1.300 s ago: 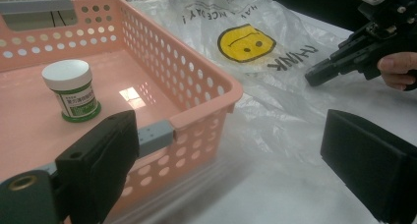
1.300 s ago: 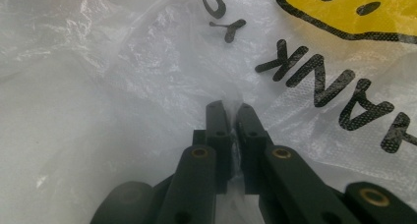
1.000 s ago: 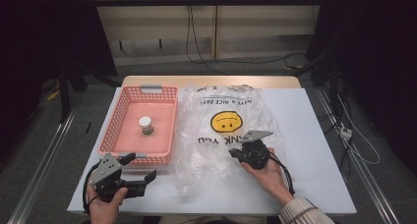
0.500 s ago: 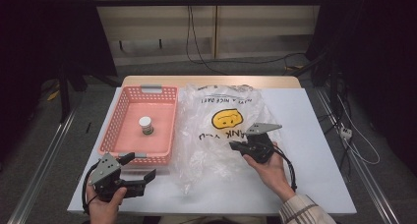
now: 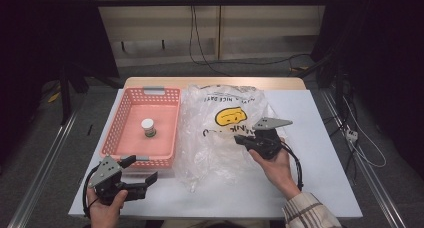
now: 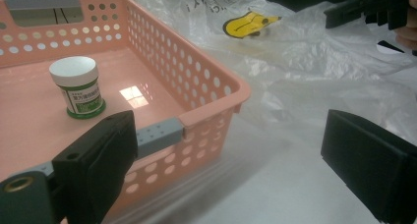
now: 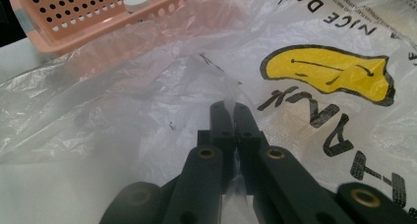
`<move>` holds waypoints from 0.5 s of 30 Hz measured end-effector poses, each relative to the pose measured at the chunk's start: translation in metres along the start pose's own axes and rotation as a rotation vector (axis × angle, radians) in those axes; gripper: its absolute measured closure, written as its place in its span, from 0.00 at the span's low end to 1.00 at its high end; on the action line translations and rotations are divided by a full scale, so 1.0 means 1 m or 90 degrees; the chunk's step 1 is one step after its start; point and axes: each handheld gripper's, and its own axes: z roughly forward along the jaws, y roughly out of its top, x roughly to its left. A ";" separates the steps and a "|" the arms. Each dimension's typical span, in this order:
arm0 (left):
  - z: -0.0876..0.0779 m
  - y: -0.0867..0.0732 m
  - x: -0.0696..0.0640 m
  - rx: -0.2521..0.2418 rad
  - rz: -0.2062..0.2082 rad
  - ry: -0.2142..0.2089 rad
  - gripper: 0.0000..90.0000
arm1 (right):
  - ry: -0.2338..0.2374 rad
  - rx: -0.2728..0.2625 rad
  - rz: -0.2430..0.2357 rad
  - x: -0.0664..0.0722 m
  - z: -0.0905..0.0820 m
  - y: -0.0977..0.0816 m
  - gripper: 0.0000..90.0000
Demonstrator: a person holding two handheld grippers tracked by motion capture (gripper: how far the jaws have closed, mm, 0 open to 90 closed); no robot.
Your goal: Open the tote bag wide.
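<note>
Right gripper view has the right gripper (image 7: 229,108) pinched shut on a fold of bag (image 7: 147,86), lifting it ahead of its jaws; left gripper (image 5: 134,172) waits wide open, empty, beside the basket (image 5: 115,138), jar (image 5: 148,127) not yet bagged.

The black two-jaw left gripper (image 5: 141,179), topped by its grey three-cornered plate, sits low in the person's left hand (image 5: 106,211), its jaws spread wide apart with nothing between them. The black right gripper (image 5: 241,139) is held in the right hand (image 5: 274,165), whose checked sleeve (image 5: 309,214) reaches in from below; its jaws are pressed together, pinching a fold of thin clear film.
</note>
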 end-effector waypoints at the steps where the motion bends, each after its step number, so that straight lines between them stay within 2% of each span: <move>1: 0.000 0.000 0.000 0.001 -0.002 -0.002 0.08 | -0.001 -0.004 0.001 0.000 0.000 0.002 1.00; 11: 0.000 0.000 0.001 -0.003 -0.002 -0.003 0.08 | -0.008 -0.017 -0.002 -0.001 0.003 0.007 1.00; 15: -0.002 0.001 0.001 -0.002 -0.002 -0.005 0.08 | -0.008 -0.032 -0.001 0.001 -0.001 0.010 1.00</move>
